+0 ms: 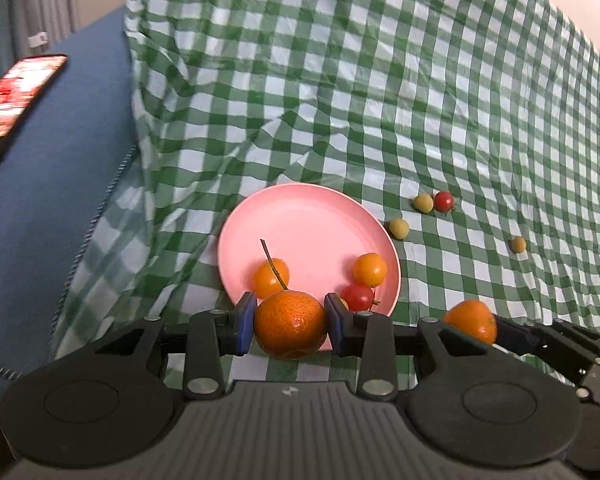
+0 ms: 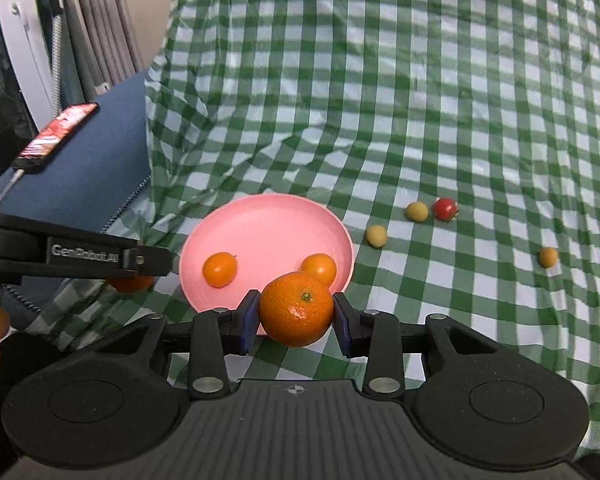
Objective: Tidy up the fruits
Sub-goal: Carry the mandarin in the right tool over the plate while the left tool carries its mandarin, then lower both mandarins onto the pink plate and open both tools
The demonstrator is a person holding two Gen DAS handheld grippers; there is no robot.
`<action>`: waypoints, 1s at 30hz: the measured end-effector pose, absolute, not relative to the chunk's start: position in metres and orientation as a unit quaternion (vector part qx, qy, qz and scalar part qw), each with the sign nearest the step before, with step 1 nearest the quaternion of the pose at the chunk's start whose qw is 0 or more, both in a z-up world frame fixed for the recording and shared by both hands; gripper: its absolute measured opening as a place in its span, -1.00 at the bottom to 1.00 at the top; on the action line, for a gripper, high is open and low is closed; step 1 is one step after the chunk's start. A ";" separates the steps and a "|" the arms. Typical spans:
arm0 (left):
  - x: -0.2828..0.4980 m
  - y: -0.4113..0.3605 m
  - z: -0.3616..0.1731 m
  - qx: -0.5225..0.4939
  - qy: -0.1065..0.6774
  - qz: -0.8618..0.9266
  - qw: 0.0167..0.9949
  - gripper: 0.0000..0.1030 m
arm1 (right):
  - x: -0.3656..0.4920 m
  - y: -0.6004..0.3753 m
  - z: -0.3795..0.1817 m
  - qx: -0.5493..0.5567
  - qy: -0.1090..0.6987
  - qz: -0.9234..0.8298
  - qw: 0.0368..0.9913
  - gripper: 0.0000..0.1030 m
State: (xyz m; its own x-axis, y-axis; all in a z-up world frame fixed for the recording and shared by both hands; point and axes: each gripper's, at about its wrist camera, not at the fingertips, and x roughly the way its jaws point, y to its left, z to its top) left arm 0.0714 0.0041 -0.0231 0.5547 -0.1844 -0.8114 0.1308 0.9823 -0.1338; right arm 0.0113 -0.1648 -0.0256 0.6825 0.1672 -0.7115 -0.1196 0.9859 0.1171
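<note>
- Orange, dimpled-peel mandarin with a long thin stem [image 1: 290,324] is clamped between the blue pads of the left claw [image 1: 290,322], hanging over the near rim of the round pink plastic plate [image 1: 300,216].
- A second orange mandarin with a green stem button [image 2: 296,308] is clenched the same way in the right claw [image 2: 296,314], also at the plate's near edge. In the left view it shows as an orange dome at lower right [image 1: 472,320].
- Both claws tilt downward toward the plate; judged as a paired delivery, each fruit gripped across its widest part so it does not roll out.
- Already on the plate: two small orange kumquats [image 1: 270,278] [image 1: 370,269] and a red cherry tomato [image 1: 358,297]. They sit toward the near side, so open room remains further in.
- Still loose on the green-and-white checked plastic cloth [image 1: 420,80] covering the surface: two pale yellow-green round fruits [image 1: 423,203] [image 1: 399,228], a red cherry tomato [image 1: 444,200], and a small orange-yellow fruit [image 1: 518,245] further right.
- Risk noted: dropping a mandarin may knock the kumquats.
- A lit phone [image 1: 16,96] lies on blue fabric to the left, outside the task.
</note>
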 end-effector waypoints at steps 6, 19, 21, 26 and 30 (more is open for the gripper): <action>0.104 -0.004 -0.045 -0.023 0.478 -0.093 0.873 -0.21 | 0.045 -0.157 -0.045 0.031 0.406 0.081 0.910 -0.23; 0.149 -0.006 -0.083 -0.006 0.505 -0.090 0.858 -0.21 | 0.092 -0.152 -0.075 0.040 0.428 0.090 0.898 -0.23; 0.155 -0.007 -0.087 -0.004 0.507 -0.091 0.857 -0.21 | 0.096 -0.152 -0.077 0.040 0.430 0.090 0.897 -0.23; 0.165 -0.011 -0.090 0.005 0.501 -0.093 0.860 -0.20 | 0.106 -0.152 -0.084 0.042 0.432 0.087 0.897 -0.23; 0.168 -0.009 -0.085 0.012 0.486 -0.093 0.869 0.53 | 0.113 -0.154 -0.087 0.068 0.438 0.084 0.892 -0.20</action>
